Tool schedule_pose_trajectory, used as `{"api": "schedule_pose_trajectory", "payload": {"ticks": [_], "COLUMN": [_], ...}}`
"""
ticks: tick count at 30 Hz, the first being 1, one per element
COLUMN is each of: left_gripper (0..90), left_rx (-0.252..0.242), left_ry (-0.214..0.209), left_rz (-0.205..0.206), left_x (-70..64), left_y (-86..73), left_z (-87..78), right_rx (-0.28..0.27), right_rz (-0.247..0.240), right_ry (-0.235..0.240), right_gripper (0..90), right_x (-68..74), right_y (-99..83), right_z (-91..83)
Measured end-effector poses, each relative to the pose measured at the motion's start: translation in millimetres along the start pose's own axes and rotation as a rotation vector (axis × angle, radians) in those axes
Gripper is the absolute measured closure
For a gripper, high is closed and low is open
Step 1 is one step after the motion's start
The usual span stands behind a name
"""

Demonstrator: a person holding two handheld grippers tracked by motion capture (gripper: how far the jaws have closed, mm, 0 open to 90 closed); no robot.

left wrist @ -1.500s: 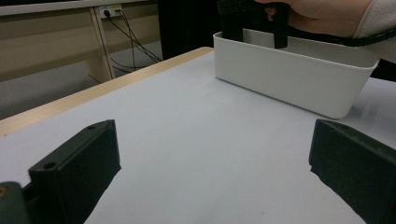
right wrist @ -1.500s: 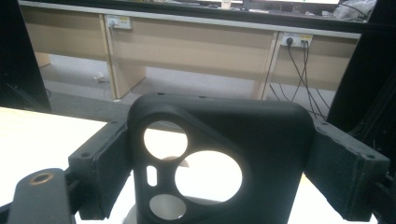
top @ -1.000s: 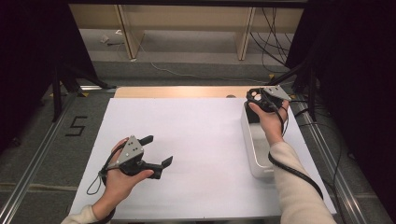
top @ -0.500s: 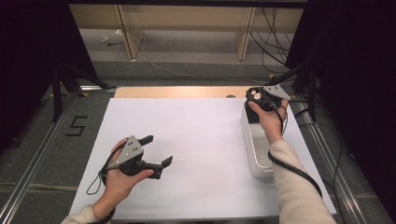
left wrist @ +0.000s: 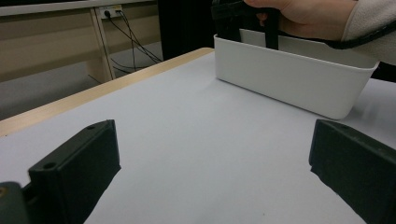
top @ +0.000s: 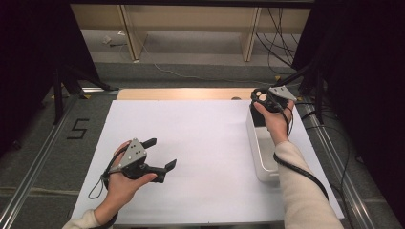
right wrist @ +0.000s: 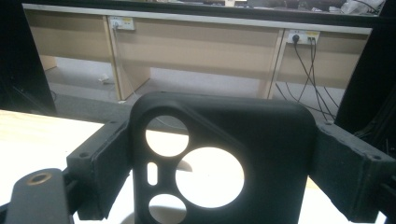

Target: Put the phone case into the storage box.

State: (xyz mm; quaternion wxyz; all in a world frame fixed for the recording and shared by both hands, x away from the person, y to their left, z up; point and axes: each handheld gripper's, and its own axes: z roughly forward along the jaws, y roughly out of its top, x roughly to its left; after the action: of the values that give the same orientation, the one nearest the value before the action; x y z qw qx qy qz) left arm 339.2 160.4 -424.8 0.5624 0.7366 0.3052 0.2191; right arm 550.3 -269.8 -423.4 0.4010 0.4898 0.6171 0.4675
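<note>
My right gripper (top: pixel 262 97) is held above the far end of a white bin (top: pixel 258 151), shut on a black phone case (top: pixel 260 96). In the right gripper view the phone case (right wrist: pixel 261 140) stands upright between the jaws of the right gripper (right wrist: pixel 215 156), its round camera cut-outs facing me. My left gripper (top: pixel 163 152) rests in a hand over the near left of the white table sheet (top: pixel 205 133), jaws wide open and empty. In the left gripper view, the left gripper (left wrist: pixel 210 172) points at the white bin (left wrist: pixel 289 77), with the right hand (left wrist: pixel 308 16) above it.
A wooden table edge (top: pixel 181 93) runs along the far side of the white sheet. Metal rails (top: pixel 33 167) border the table left and right. Cables (top: pixel 282 28) and desk legs stand on the floor beyond. A "5" mark (top: pixel 77 129) lies left of the sheet.
</note>
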Motion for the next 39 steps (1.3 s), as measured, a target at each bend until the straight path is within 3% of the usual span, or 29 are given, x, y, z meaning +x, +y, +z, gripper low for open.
{"api": "schedule_pose_trajectory", "payload": {"ticks": [19,39], "left_gripper": [1.4,1.4], "left_rx": [0.001,0.001], "left_ry": [0.001,0.002], "left_rz": [0.001,0.001], "left_x": [0.2,0.2], "left_y": [0.2,0.1], "left_z": [-0.1,-0.1], "right_rx": [0.006,0.013], "right_rz": [0.010,0.031], "right_ry": [0.005,0.004], "right_gripper": [13.0,2.2], "right_x": [-0.2,-1.6], "right_y": [-1.4,-0.8], "right_z": [3.0,3.3]}}
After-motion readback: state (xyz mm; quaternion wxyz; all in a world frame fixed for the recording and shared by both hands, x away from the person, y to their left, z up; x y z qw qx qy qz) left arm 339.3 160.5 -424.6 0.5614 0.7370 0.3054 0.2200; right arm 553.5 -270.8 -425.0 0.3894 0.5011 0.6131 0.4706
